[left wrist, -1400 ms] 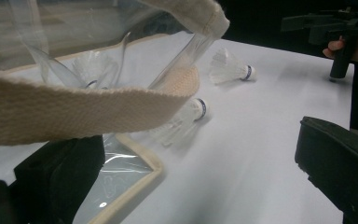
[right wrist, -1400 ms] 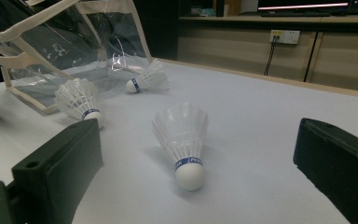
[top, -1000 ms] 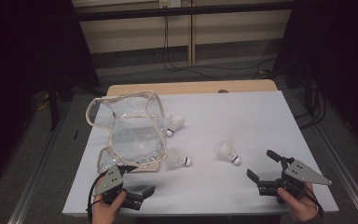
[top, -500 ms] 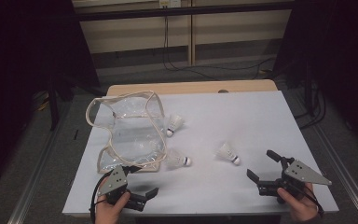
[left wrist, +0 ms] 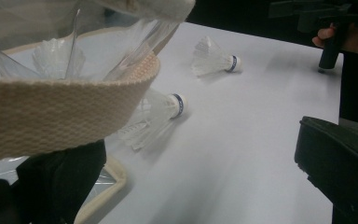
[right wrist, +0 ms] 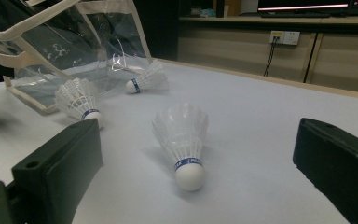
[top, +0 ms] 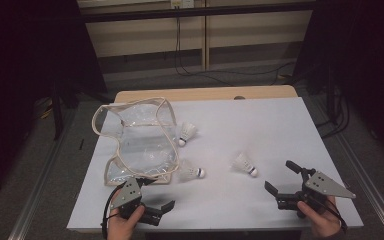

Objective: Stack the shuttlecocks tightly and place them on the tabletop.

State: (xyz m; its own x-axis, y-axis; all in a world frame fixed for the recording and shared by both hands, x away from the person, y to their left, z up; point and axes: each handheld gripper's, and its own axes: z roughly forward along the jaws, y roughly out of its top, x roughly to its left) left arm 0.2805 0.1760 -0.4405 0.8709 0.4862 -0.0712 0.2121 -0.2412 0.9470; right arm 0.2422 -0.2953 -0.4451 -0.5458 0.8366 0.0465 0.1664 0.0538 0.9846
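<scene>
High view: fixed above the near edge, facing forward and down over the whole desk [top: 260, 130]. Left gripper view: low, close against the clear bag [left wrist: 51, 107], facing across the desk. Right gripper view: low, near desk level. All three share the nearest shuttlecock [right wrist: 182, 140] [top: 244, 164] [left wrist: 213, 58].

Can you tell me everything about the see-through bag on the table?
The clear bag looks like soft, shiny plastic edged all round with cream woven strap. It lies crumpled on the white table, at its left side, mouth gaping open. The left gripper is at its near edge, with the strap draped over one jaw in the left gripper view. One shuttlecock lies against its far right side, another by its near corner.
</scene>
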